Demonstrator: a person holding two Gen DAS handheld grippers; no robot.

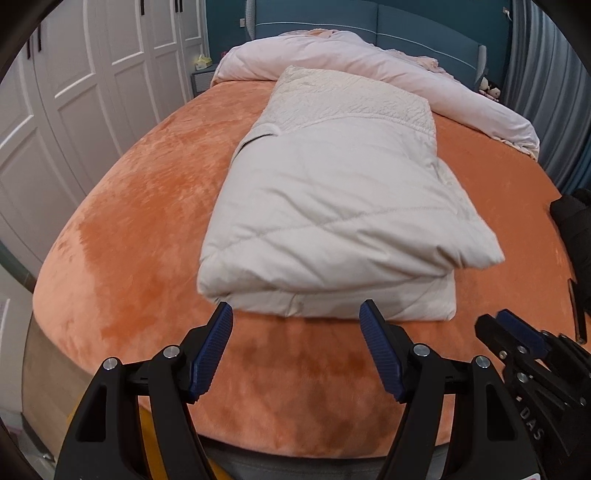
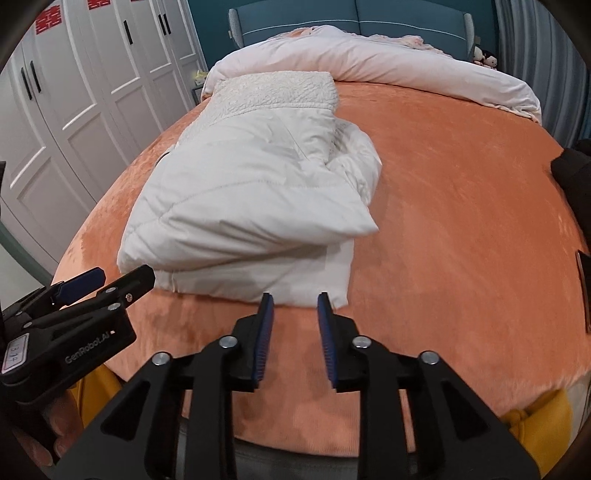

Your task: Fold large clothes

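A large cream quilted garment (image 1: 332, 206) lies folded into a long thick bundle on the orange bed cover (image 1: 129, 229); it also shows in the right wrist view (image 2: 251, 199). My left gripper (image 1: 295, 314) is open and empty, just short of the bundle's near edge. My right gripper (image 2: 294, 301) is open with a narrower gap, empty, at the bundle's near right corner. Each gripper shows from the side in the other's view: the right one (image 1: 517, 332) and the left one (image 2: 110, 280).
A rumpled pale pink duvet (image 1: 369, 62) lies across the head of the bed by the blue headboard (image 1: 406, 22). White wardrobe doors (image 1: 74, 92) stand left. A dark item (image 1: 572, 214) lies at the bed's right edge. The orange cover (image 2: 461, 206) stretches right of the bundle.
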